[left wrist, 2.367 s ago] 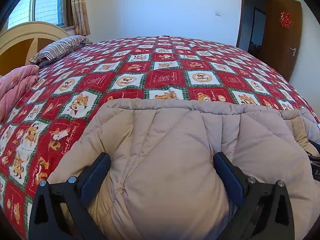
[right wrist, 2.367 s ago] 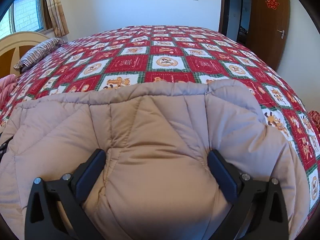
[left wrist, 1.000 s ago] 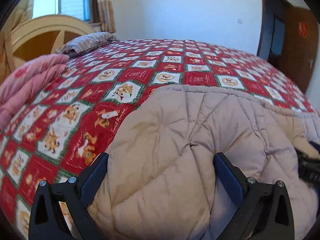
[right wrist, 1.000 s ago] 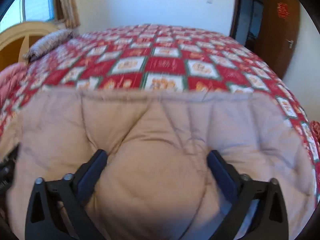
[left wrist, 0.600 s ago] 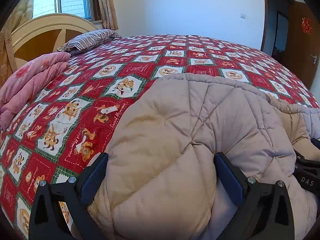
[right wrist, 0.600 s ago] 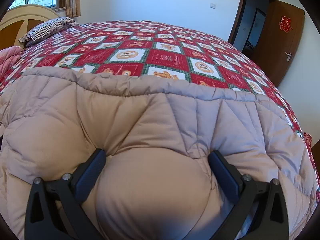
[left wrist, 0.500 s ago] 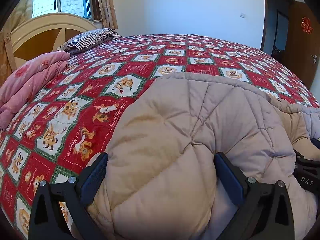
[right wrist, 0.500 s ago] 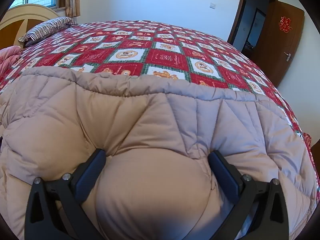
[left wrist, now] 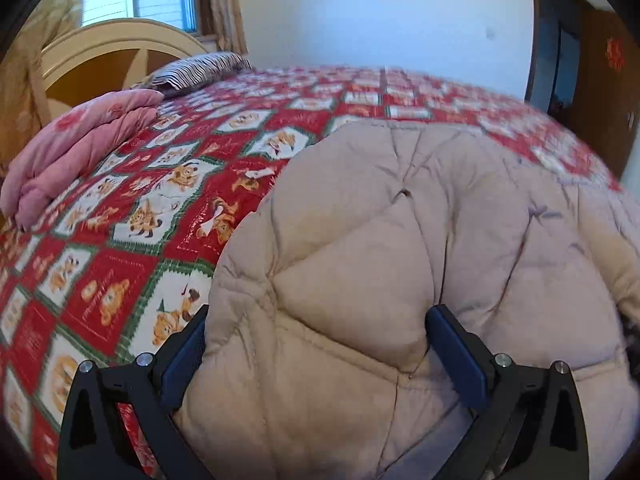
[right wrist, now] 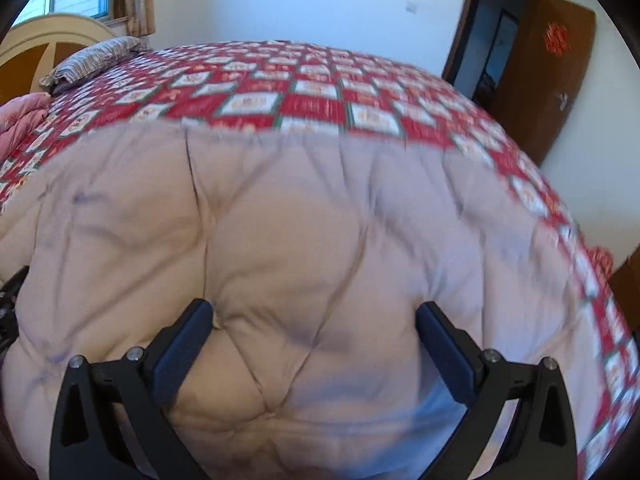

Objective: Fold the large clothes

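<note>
- Beige quilted coat [left wrist: 400,240] lies on the red patterned bedspread [left wrist: 132,216], at its near side, bulging up between both tools.
- Left gripper [left wrist: 316,340] has its fingers spread wide, a thick puff of the coat pressed between them; whether it truly pinches the fabric, I cannot tell.
- Right gripper [right wrist: 312,336] stands the same way over the coat, fingers wide, grip unclear.
- Pink folded blanket [left wrist: 76,152] sits on the bedspread's left edge.
- Striped pillow [left wrist: 200,70] rests beyond the blanket, beside the headboard [left wrist: 108,60].

beige quilted coat [left wrist: 420,216] | puffy, bunched | lying on bed
</note>
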The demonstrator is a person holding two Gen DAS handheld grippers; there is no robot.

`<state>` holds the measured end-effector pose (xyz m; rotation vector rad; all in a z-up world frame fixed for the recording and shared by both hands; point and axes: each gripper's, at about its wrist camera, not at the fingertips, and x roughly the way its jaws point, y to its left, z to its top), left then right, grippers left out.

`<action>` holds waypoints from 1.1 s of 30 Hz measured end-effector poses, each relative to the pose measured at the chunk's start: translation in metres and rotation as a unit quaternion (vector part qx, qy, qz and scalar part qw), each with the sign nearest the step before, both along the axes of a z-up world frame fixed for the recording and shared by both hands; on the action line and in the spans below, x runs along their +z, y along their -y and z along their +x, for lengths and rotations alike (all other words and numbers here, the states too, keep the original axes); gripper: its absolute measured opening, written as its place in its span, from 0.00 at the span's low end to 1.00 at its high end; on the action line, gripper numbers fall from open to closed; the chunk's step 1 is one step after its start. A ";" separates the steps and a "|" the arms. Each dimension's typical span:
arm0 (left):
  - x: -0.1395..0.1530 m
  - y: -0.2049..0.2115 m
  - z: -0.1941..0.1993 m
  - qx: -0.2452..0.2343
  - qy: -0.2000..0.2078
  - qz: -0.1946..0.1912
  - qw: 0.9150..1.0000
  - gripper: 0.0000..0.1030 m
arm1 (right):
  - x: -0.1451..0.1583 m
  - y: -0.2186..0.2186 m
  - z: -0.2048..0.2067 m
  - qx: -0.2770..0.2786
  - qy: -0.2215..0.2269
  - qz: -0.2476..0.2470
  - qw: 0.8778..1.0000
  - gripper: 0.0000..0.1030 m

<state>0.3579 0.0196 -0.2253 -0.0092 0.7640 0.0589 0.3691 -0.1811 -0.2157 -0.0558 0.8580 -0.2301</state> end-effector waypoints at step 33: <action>0.019 -0.053 -0.090 0.051 0.034 -0.220 0.974 0.75 | -0.022 -0.035 -0.088 0.035 0.044 -0.057 0.997 1.00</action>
